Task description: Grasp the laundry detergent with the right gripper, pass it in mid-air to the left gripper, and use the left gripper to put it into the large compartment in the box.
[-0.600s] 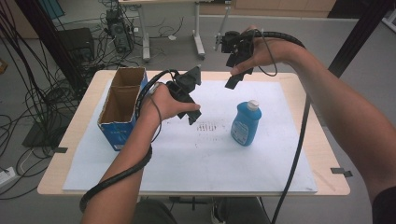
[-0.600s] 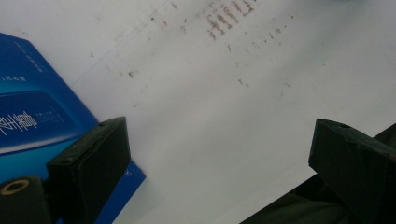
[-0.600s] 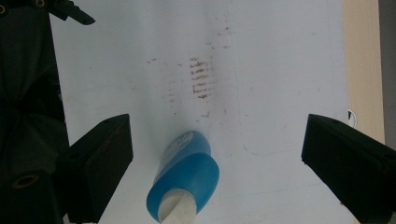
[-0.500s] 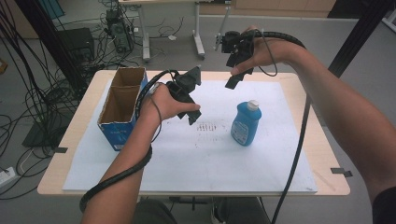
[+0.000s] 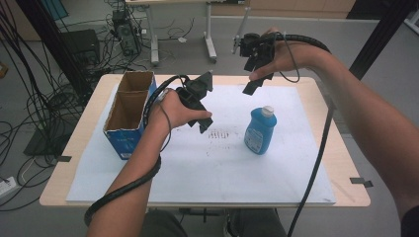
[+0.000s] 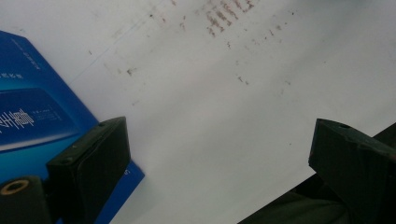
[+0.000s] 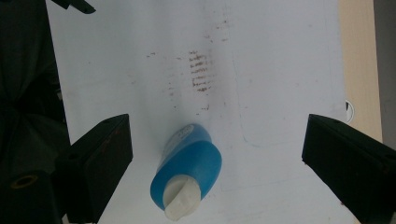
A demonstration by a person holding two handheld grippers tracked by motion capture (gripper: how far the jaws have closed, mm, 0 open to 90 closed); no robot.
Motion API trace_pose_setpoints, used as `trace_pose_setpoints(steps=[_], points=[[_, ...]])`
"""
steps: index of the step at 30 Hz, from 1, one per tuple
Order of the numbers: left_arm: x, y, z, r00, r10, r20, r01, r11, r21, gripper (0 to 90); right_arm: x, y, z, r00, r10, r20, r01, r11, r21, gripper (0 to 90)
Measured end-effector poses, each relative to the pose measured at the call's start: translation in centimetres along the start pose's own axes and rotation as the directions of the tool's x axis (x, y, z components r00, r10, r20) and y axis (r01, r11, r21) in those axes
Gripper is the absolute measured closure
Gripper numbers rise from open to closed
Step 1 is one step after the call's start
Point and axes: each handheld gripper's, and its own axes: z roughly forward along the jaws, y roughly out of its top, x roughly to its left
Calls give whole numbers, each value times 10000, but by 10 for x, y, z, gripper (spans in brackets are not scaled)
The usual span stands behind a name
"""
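— Bottle: upright on the white sheet, right of centre on the tabletop, white cap up. Long axis vertical, then?

— Vertical, yes. Seen from above in the right gripper view, cap towards the camera, low and between the two jaws.

— Nearer hand?

— Right gripper, raised over the far right of the sheet, just beyond the bottle. Jaws spread wide, nothing between them. A descent towards the near side needed to bring the body into the gap.

— And the left gripper?

— Hovering left of centre, between the cardboard box and the bottle, well apart from the bottle. Jaws also wide apart and empty; bare sheet and the blue box wall ahead of them in the left gripper view.

— Room around the bottle?

— Plenty. Open sheet on the near, far and right sides; faint brown smudges just to its left, flat and no obstacle. Box well off to the left, its top open.

— Risk?

— Probably tipping: tall, narrow body, so a knock from one jaw on the cap likely to topple it. Better a level approach at mid-body.
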Motion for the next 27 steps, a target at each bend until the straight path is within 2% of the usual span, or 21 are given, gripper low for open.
trace_pose_setpoints(steps=[6, 7, 8, 12, 20, 21, 27], points=[[-4, 1, -1, 10000, 87, -9, -87, 10000, -32, 59, 3, -13, -2, 9999, 136, 24, -136, 9999, 35, 83], [-5, 2, -3, 9998, 211, -25, -211, 9998, 13, 59, 4, -18, -3, 9997, 244, 58, -245, 9997, 86, 82], [-6, 2, -3, 9999, 129, -26, -129, 9999, -50, 59, 5, -22, -4, 9996, 291, 68, -292, 9995, 97, 82], [-7, 2, -4, 9998, 211, -54, -211, 9998, -50, 59, 6, -32, -7, 9988, 476, 133, -476, 9989, 4, 82], [-12, 6, -2, 9992, 398, -20, -398, 9992, 7, 59, 11, -63, -17, 9952, 891, 411, -889, 9960, -65, 78], [-12, 6, -2, 9992, 398, -20, -398, 9992, 7, 59, 11, -63, -17, 9952, 891, 411, -889, 9960, -65, 78], [-14, 7, 2, 9990, 457, 21, -457, 9990, 12, 59, 15, -90, -19, 9899, 1297, 576, -1291, 9915, -130, 77]])
